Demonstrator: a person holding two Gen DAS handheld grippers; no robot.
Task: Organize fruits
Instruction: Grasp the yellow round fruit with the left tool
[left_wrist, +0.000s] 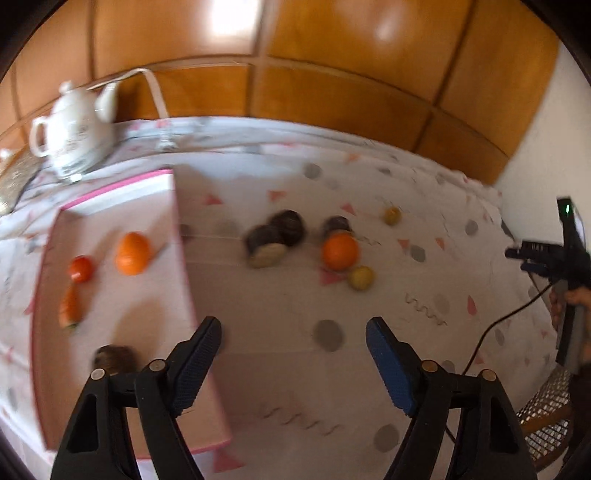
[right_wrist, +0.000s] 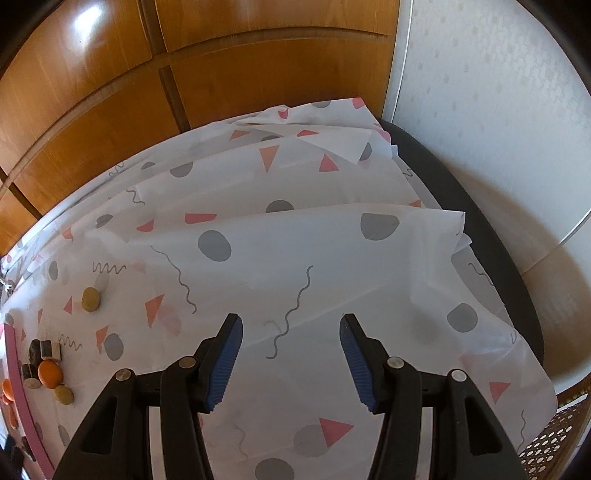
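Inside pink tray (left_wrist: 110, 229): 4 fruits placed. On surface (left_wrist: 280, 317): orange (left_wrist: 340, 252) plus 6 others remaining. Left tool (left_wrist: 293, 343) wide, empty; right tool (right_wrist: 291, 343) moderately parted, empty.

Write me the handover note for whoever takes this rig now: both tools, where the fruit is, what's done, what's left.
Left tool: open, empty, above the pink tray's right edge.
Right tool: open, empty, over bare tablecloth.
Done: an orange, a tomato, a carrot-like piece and a brown piece lie in the tray.
Left: on the cloth, an orange, two yellow fruits and dark brown pieces.
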